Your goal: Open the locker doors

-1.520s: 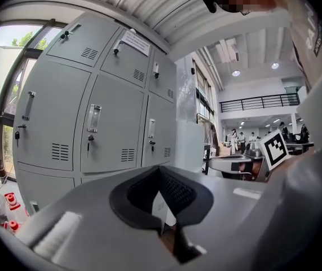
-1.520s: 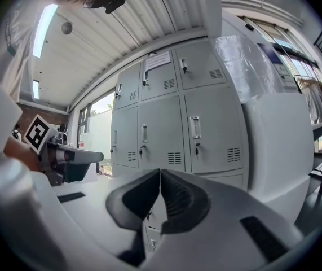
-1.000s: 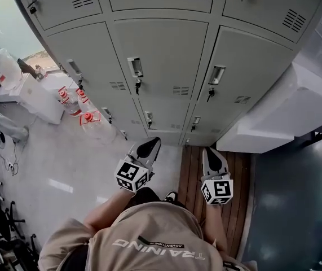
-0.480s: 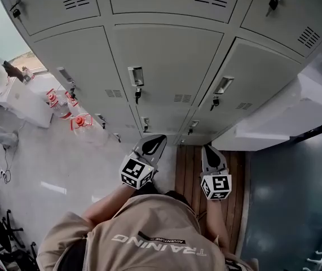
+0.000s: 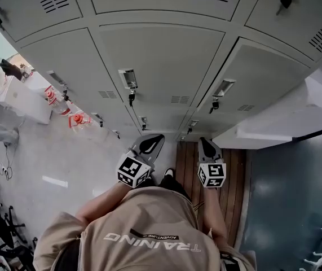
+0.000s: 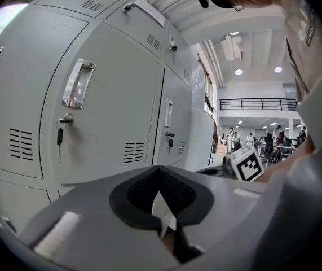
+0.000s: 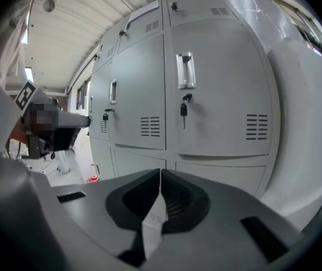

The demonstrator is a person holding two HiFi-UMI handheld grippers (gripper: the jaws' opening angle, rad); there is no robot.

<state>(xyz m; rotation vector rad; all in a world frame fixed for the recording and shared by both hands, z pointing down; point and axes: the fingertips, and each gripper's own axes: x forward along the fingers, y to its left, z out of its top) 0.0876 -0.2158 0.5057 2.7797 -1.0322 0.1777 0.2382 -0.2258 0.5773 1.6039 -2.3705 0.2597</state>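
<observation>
A bank of grey metal lockers [image 5: 166,55] fills the top of the head view, and every door that shows is closed. The middle door has a chrome handle [image 5: 128,78] with a key under it. The door to its right has its own handle [image 5: 223,87]. My left gripper [image 5: 151,142] points at the lockers' lower rows with its jaws shut and empty, well short of any door. My right gripper [image 5: 205,145] is beside it, also shut and empty. The left gripper view shows a handle [image 6: 74,84] and key [image 6: 60,135] ahead on the left. The right gripper view shows a handle [image 7: 185,70] above its key [image 7: 183,109].
Red-capped bottles [image 5: 77,118] and white boxes [image 5: 20,95] stand on the floor at the left by the lockers. A white cabinet [image 5: 279,123] juts out on the right. Under my right arm runs a strip of wooden flooring [image 5: 241,174]. Cables [image 5: 5,162] lie at the far left.
Both grippers have shifted a little towards the lockers, the right one more and downward. Their jaws stay shut. The head view has drifted, so the lockers sit nearer.
</observation>
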